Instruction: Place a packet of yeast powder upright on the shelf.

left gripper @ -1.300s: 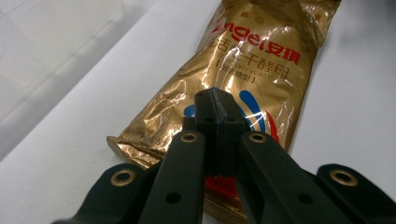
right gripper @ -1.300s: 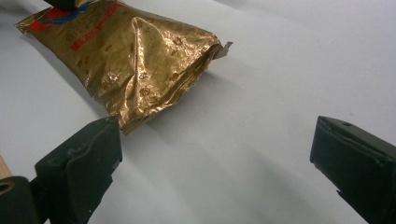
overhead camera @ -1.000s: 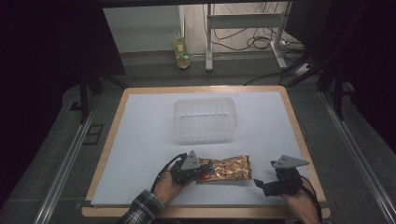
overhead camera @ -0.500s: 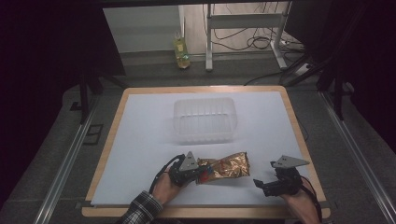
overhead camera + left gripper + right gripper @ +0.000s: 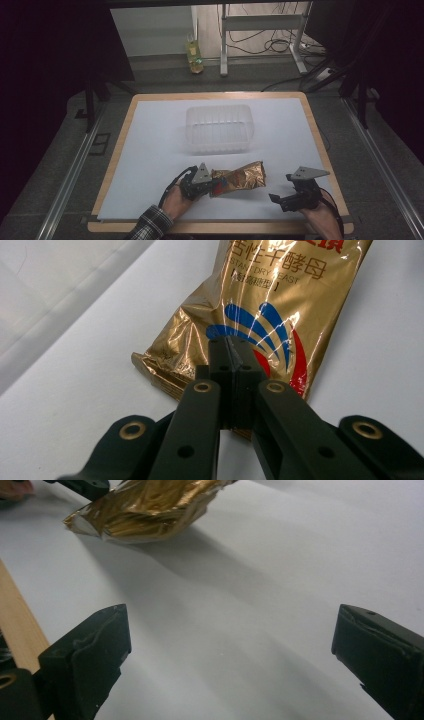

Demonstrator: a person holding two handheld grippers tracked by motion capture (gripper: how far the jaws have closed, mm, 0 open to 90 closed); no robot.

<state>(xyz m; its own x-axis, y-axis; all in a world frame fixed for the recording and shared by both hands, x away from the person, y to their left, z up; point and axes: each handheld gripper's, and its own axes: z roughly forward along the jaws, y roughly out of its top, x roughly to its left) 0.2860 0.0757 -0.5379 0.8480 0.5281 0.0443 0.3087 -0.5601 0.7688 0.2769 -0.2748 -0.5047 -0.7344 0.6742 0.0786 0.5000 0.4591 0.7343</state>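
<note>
High view. Item: gold foil pouch (image 5: 240,176), lying near the bench's front edge, about midway between its left and right edges. Left claw (image 5: 207,186) at the pouch's left end. Right claw (image 5: 278,199) near the front right corner, well apart from the pouch. Clear plastic tub (image 5: 219,128) at bench centre, empty, just behind the pouch. White bench (image 5: 150,150) bare to the left and along the back edge: ample room to lift and carry.

Left gripper view. Left claw (image 5: 231,371) pressed together on the pouch's (image 5: 260,315) crimped bottom seam. Handling, judged: light, soft, crinkly film, probably slippery; contents likely shift. The flat seam is the firmest hold; the body would dent.

Right gripper view. Right claw (image 5: 235,655) spread wide, nothing between the jaws, low over bare bench. Pouch (image 5: 145,507) ahead, one end raised off the surface. Wooden bench rim (image 5: 17,625) close alongside.
</note>
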